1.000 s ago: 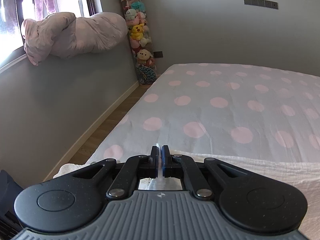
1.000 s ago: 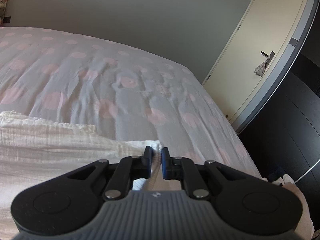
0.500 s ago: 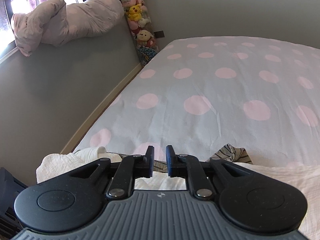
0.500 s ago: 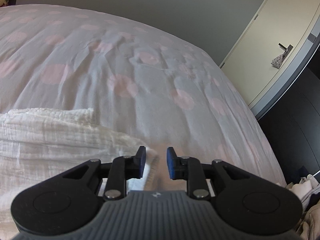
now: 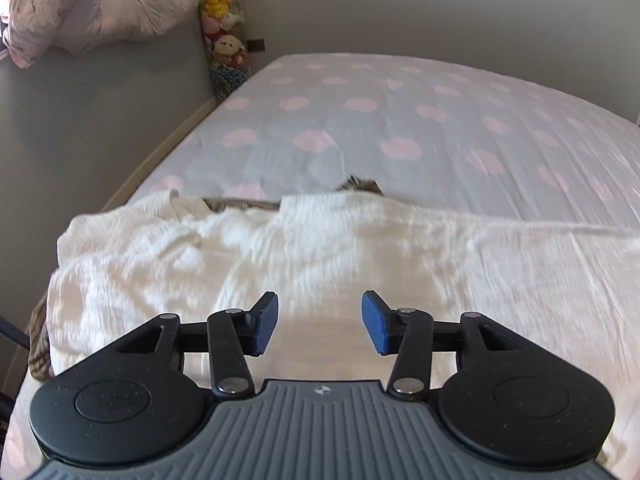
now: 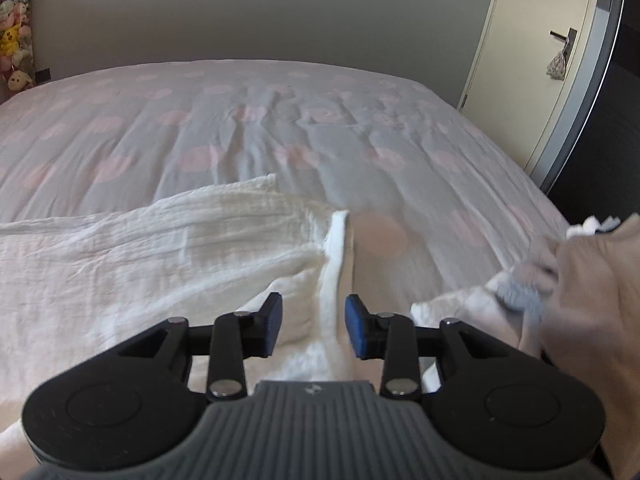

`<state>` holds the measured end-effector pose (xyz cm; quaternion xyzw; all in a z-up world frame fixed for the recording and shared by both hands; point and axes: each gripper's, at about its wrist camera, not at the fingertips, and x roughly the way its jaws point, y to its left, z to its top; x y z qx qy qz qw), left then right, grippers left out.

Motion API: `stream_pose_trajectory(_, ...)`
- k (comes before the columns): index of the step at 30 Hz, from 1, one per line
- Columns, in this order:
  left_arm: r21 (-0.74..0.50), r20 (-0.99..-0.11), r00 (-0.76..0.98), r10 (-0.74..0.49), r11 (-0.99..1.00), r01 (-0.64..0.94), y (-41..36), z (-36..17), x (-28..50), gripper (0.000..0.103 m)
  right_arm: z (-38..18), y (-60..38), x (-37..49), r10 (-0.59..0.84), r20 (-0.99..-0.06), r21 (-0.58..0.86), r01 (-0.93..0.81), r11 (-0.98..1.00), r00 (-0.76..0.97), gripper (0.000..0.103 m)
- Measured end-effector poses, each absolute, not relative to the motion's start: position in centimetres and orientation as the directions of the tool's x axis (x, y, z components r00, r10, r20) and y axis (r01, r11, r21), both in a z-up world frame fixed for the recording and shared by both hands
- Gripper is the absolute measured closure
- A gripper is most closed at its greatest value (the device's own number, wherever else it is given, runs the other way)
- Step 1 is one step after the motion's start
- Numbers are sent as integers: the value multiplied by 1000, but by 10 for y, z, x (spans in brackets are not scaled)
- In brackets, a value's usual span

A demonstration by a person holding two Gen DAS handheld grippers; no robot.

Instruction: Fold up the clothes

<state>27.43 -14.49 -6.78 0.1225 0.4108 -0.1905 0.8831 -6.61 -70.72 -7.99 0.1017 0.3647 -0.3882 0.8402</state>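
White garment: crinkled white garment (image 5: 360,248) spread flat across the near edge of the bed; texture smeared by motion blur in both views, so seams and exact type cannot be made out. Its near part is hidden behind the gripper bodies.
Garment edge: in the right wrist view the white cloth (image 6: 168,248) ends in a folded hem running toward the camera, lying between the right fingers.
Left gripper: left gripper (image 5: 319,322) just above the garment, blue pads wide apart, nothing between them but cloth below; contact with the fabric cannot be told.
Right gripper: right gripper (image 6: 313,325) over the garment's hem, pads apart, not clamped.
Striped cloth: brownish striped cloth (image 5: 360,186) peeks out from under the garment's far edge; most of it is covered.
Other clothes: beige and grey pile (image 6: 580,288) to the right of the garment, blurred, cut off by the frame edge.
Bed: grey sheet with pink dots (image 5: 400,120) beyond the garment.
Beyond the bed: rolled pink duvet (image 5: 100,8) on a ledge, stuffed toys (image 5: 222,12) in the corner, partly cropped; door (image 6: 532,60) with something small hanging from its handle.
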Motion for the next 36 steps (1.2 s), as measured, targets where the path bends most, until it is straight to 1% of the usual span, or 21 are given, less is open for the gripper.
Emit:
stream_pose_trajectory(5, 47, -848, 492, -195, 899, 436, -120, -97, 241, 59, -81, -662, -101, -536, -715, -24, 750, 661, 450, 61)
stream_pose_trajectory(8, 39, -887, 430, -170, 899, 435, -106, -115, 221, 58, -81, -645, -121, -499, -717, 91, 774, 627, 488, 59)
stream_pose_trajectory(12, -29, -907, 372, -195, 912, 408, -100, -137, 214, 53, -84, -628, -135, -473, -724, 153, 786, 599, 502, 58)
stream_pose_trajectory(16, -65, -933, 304, -190, 924, 377, -103, -158, 214, 54, -85, -627, -153, -470, -743, 152, 804, 575, 477, 58)
stream_pose_trajectory(18, -75, -934, 303, -190, 933, 352, -102, -161, 215, 54, -86, -632, -165, -470, -753, 147, 814, 563, 461, 58)
stream_pose_trajectory(19, -78, -934, 303, -188, 937, 341, -101, -163, 215, 55, -87, -635, -172, -468, -757, 150, 818, 555, 456, 58)
stream_pose_trajectory(20, -72, -936, 302, -179, 940, 334, -101, -164, 215, 59, -89, -639, -179, -463, -761, 156, 821, 549, 454, 58)
stream_pose_trajectory(22, -37, -940, 308, -149, 940, 339, -106, -166, 214, 61, -96, -646, -190, -452, -771, 167, 828, 536, 448, 58)
stream_pose_trajectory(25, 58, -939, 335, -80, 922, 383, -123, -167, 209, 62, -106, -657, -201, -446, -779, 182, 839, 514, 442, 59)
stream_pose_trajectory(28, 126, -932, 362, -35, 903, 410, -135, -169, 205, 63, -117, -670, -202, -450, -780, 190, 849, 493, 436, 63)
stream_pose_trajectory(30, 125, -931, 363, -34, 906, 405, -134, -168, 205, 63, -125, -679, -198, -448, -787, 189, 856, 481, 425, 67)
stream_pose_trajectory(36, 78, -935, 350, -60, 927, 366, -129, -168, 209, 62, -156, -699, -175, -414, -824, 153, 856, 494, 386, 68)
